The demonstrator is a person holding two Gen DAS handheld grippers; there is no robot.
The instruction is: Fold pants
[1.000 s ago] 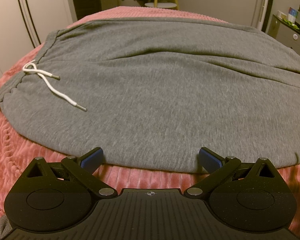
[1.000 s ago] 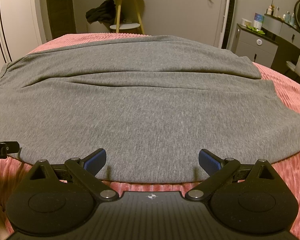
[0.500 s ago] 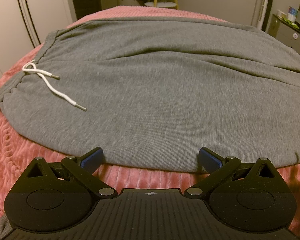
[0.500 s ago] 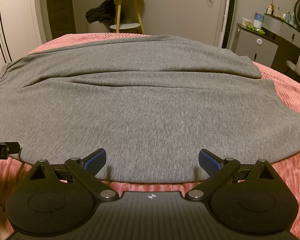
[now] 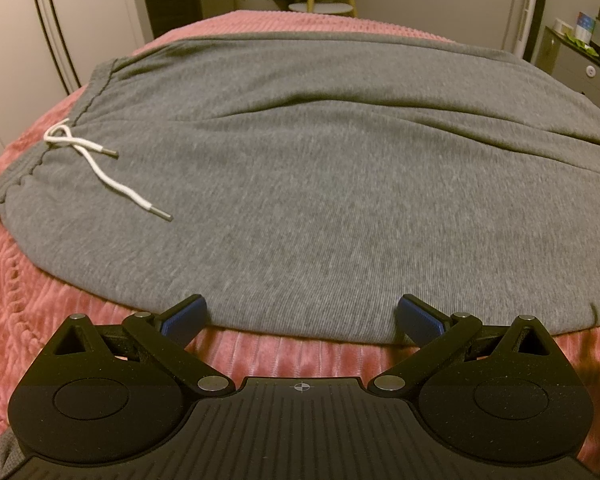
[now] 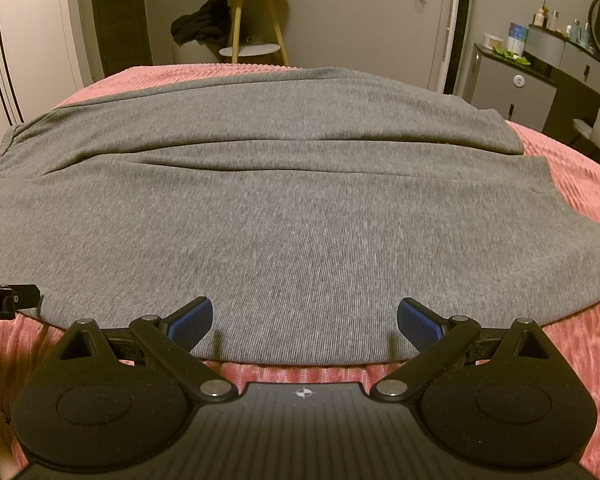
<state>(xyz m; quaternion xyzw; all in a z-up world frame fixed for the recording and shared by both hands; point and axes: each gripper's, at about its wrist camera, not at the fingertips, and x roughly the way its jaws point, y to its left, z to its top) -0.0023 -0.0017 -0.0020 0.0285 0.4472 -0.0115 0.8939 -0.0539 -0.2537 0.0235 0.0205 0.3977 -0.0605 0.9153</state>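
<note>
Pants (image 5: pixel 320 184), lower frame: left gripper (image 5: pixel 302 316) and right gripper (image 6: pixel 304 322) spread; each should pinch the near edge evenly.

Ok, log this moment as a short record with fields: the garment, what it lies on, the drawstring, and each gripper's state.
garment: grey pants, spread flat, not yet folded
surface: pink ribbed bedspread
waistband: at the left end
drawstring: white drawstring lying loose on the fabric, tied near the waistband
left gripper: left gripper open, at the near edge of the pants, holding nothing
right gripper: right gripper open, over the near edge, holding nothing
background: small round side table with dark clothing draped on it
</note>
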